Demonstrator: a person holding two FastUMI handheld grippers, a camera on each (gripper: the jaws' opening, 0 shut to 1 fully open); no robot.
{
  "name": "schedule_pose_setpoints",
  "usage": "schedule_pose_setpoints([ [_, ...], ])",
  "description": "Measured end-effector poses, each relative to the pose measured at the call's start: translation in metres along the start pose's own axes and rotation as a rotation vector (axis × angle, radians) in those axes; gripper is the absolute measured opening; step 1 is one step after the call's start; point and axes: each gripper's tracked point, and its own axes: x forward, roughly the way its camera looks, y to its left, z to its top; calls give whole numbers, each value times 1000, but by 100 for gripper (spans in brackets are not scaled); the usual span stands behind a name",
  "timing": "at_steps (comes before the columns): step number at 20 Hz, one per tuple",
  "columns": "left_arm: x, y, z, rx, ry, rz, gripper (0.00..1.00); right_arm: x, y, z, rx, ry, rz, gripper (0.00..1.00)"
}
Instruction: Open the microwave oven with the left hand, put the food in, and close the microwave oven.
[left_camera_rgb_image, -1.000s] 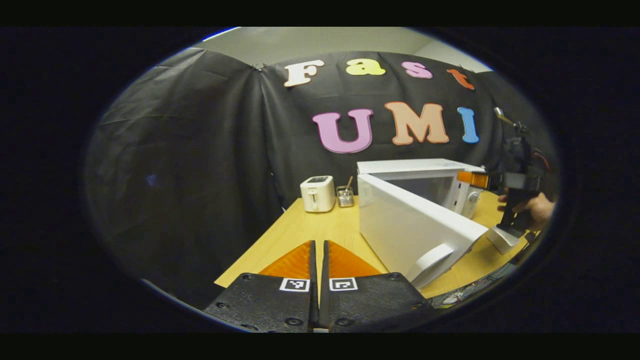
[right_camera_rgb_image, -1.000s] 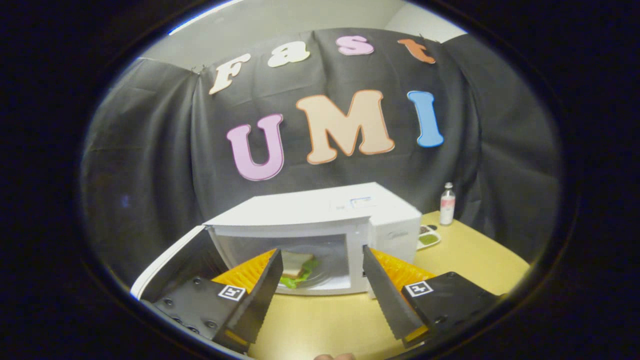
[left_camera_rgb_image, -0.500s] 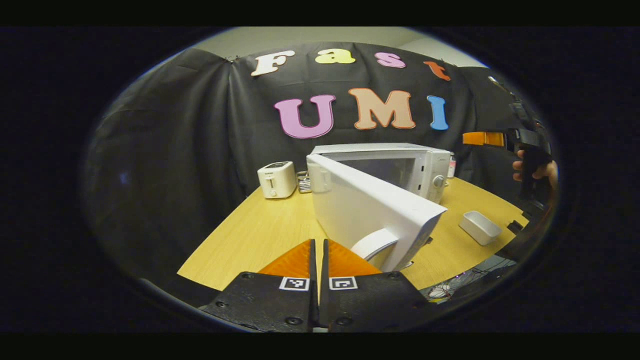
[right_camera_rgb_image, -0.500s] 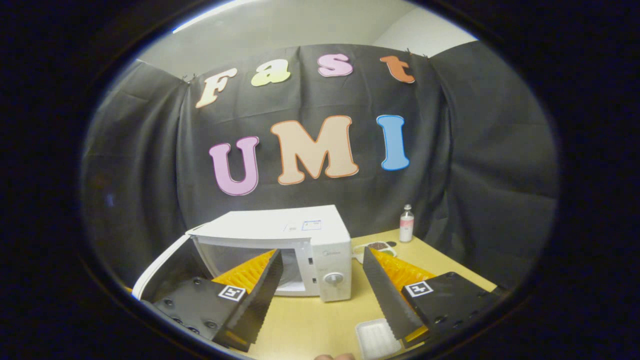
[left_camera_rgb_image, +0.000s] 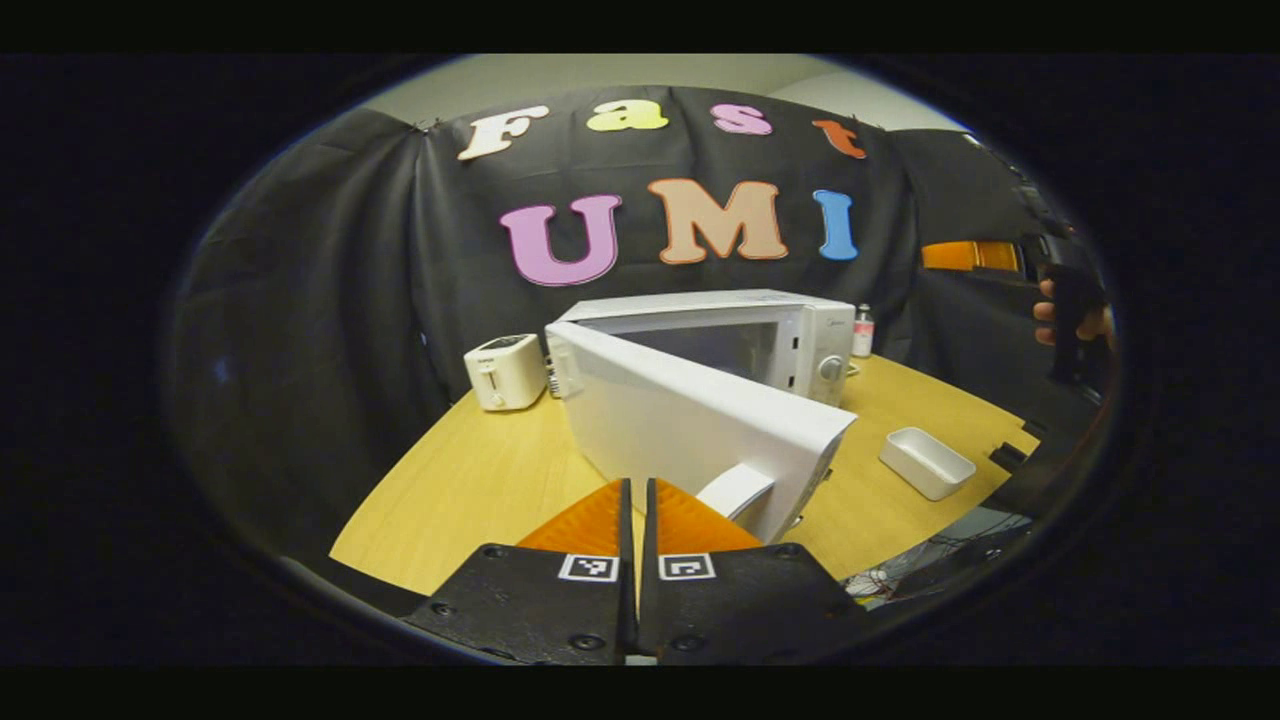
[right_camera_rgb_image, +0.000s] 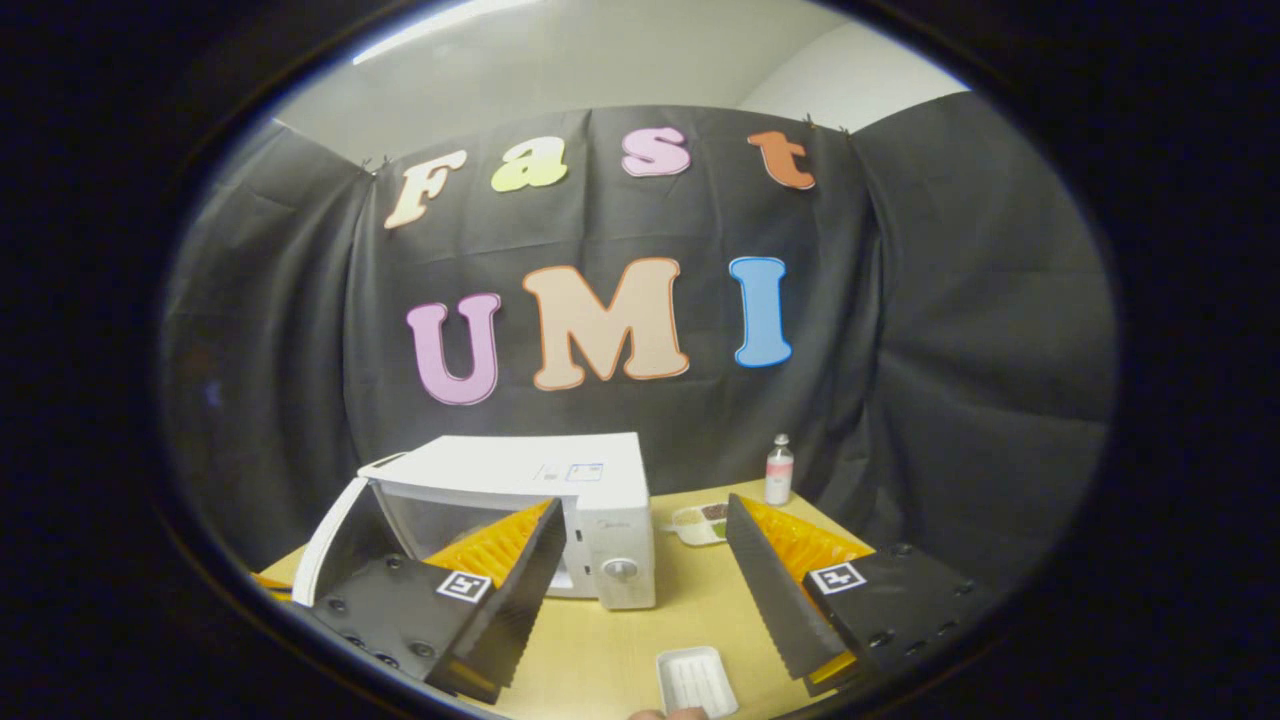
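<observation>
Pointing level at the microwave door, left gripper clenched empty, right gripper released, raised above the table.

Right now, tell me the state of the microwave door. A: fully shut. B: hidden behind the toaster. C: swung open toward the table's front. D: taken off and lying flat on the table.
C: in the left gripper view the microwave door stands swung out from the microwave, with the shut left gripper just behind its handle.
</observation>
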Motion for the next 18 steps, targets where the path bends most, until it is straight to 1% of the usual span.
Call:
schedule_pose_setpoints([
  [2, 10, -17, 4, 4, -2, -24, 1, -3, -11, 7, -27, -9, -7, 92],
  [3, 15, -26, 7, 8, -6, -34, 0, -3, -16, 10, -39, -12, -9, 91],
  [9, 53, -77, 27, 47, -30, -76, 0, 0, -48, 13, -60, -11, -12, 92],
  [10, 60, -84, 30, 49, -32, -81, 2, 0, -53, 13, -63, -7, -10, 92],
  [11, 67, -90, 32, 51, -37, -83, 0, 1, -57, 15, -64, -9, -9, 92],
  [15, 97, -106, 41, 74, -35, -80, 0, 9, -74, 24, -63, -17, -2, 92],
  [18, 119, -111, 50, 66, -39, -65, 1, 15, -82, 23, -58, -11, 5, 92],
])
